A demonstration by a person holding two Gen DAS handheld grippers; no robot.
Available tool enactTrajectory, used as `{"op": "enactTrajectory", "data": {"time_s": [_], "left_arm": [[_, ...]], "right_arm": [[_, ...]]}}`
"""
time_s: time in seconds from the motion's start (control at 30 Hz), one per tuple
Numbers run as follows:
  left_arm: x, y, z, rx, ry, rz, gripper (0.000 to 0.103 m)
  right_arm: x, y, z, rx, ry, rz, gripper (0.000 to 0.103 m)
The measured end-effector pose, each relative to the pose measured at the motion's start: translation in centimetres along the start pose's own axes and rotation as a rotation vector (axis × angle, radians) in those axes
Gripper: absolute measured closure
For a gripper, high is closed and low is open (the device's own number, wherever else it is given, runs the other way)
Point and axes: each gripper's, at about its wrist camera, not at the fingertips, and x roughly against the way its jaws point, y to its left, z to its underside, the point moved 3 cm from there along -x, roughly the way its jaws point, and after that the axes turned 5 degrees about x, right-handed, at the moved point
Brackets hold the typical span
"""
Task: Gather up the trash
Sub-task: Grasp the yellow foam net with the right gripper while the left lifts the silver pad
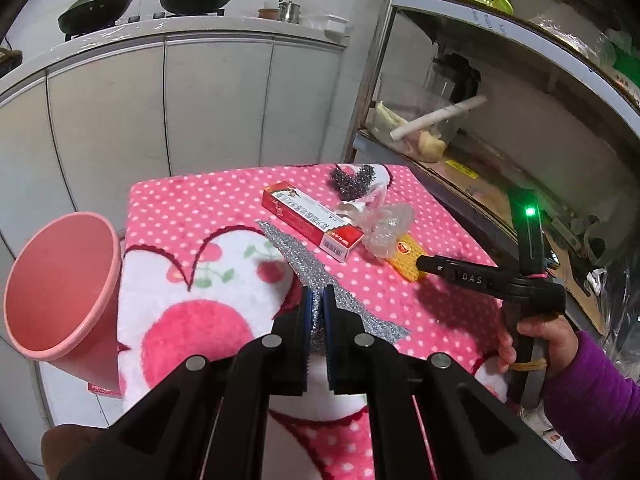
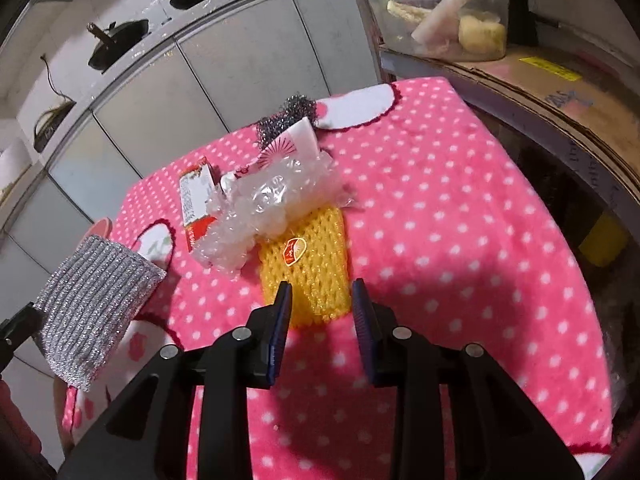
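A silver scouring cloth [image 1: 308,276] hung clamped in the left hand-held gripper [image 1: 316,304] above the pink dotted surface [image 2: 460,220]. The right hand-held gripper [image 2: 320,300], jaws apart, hovered over yellow foam netting [image 2: 312,264] beside crumpled clear plastic [image 2: 276,200], a red carton [image 1: 312,220] and a pink bin [image 1: 60,288].

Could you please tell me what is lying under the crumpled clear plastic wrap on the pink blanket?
The crumpled clear plastic wrap overlaps the far end of the yellow foam net sleeve and the red-and-white carton's edge. What else it covers is hidden.
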Motion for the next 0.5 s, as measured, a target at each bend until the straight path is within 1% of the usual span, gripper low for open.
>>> {"op": "enactTrajectory", "data": {"time_s": [0.07, 0.2, 0.33, 0.5], "left_arm": [[0.1, 0.1, -0.1, 0.001, -0.005, 0.001, 0.098], [0.5, 0.4, -0.3, 0.008, -0.019, -0.004, 0.098], [1.2, 1.0, -0.6, 0.020, -0.042, -0.006, 0.098], [2.1, 1.5, -1.0, 0.033, -0.071, -0.006, 0.098]], "right_arm": [[0.4, 0.2, 0.2, 0.012, -0.005, 0.005, 0.088], [2.5, 0.9, 0.5, 0.040, -0.054, -0.005, 0.091], [5.7, 1.5, 0.3, 0.065, -0.115, -0.015, 0.093], [9.5, 2.5, -1.1, 0.085, -0.192, -0.049, 0.093]]}}
